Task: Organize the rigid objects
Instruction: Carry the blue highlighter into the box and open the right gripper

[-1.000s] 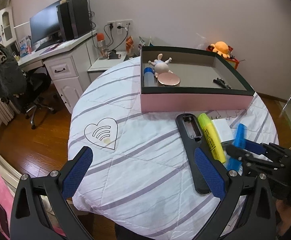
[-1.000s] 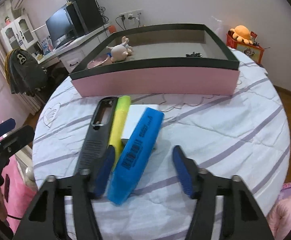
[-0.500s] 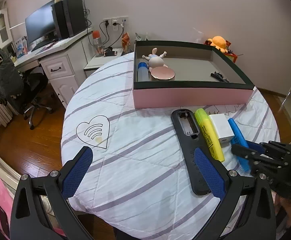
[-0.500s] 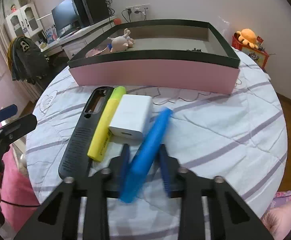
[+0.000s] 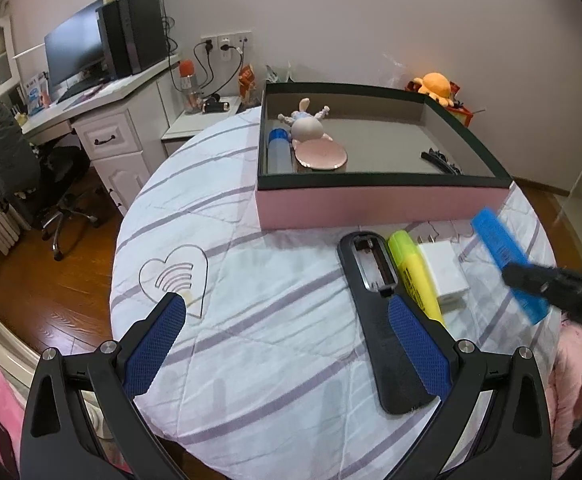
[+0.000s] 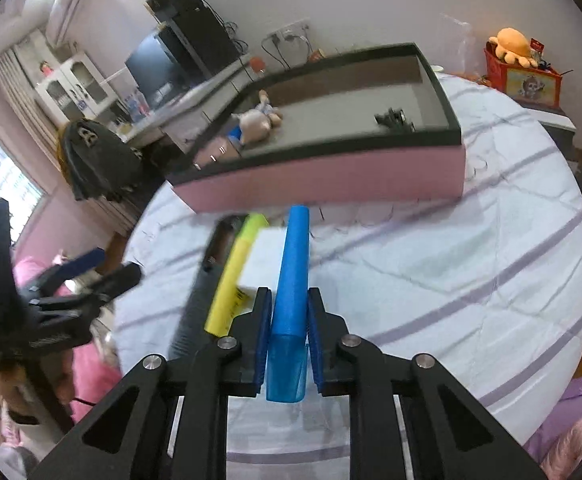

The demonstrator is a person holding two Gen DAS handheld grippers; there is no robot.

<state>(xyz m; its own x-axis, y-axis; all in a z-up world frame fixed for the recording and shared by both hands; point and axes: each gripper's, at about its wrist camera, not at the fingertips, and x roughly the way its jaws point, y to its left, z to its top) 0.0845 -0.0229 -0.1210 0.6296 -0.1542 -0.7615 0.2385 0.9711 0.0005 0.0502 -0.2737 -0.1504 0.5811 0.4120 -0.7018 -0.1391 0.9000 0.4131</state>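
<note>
My right gripper (image 6: 289, 308) is shut on a blue highlighter (image 6: 293, 264), which is lifted off the cloth and points toward the pink box (image 6: 331, 178). From the left wrist view the same blue highlighter (image 5: 503, 256) hangs at the right, with the right gripper's black fingers across it. On the table lie a black remote (image 5: 379, 308) with its battery bay uncovered, a yellow highlighter (image 5: 415, 276) and a white charger (image 5: 443, 272), side by side. My left gripper (image 5: 283, 344) stands open above the cloth, its right finger (image 5: 419, 340) over the remote.
The pink box with a dark rim (image 5: 379, 180) holds a bunny doll (image 5: 307, 122), a blue bottle (image 5: 279, 152), a pink round disc (image 5: 321, 156) and a black clip (image 5: 441, 162). The round table (image 5: 231, 240) has a striped white cloth. A desk, monitor and chair stand at the left.
My right gripper closed on the blue highlighter and lifted it off the cloth, swinging right. The left gripper stayed open, almost still.
</note>
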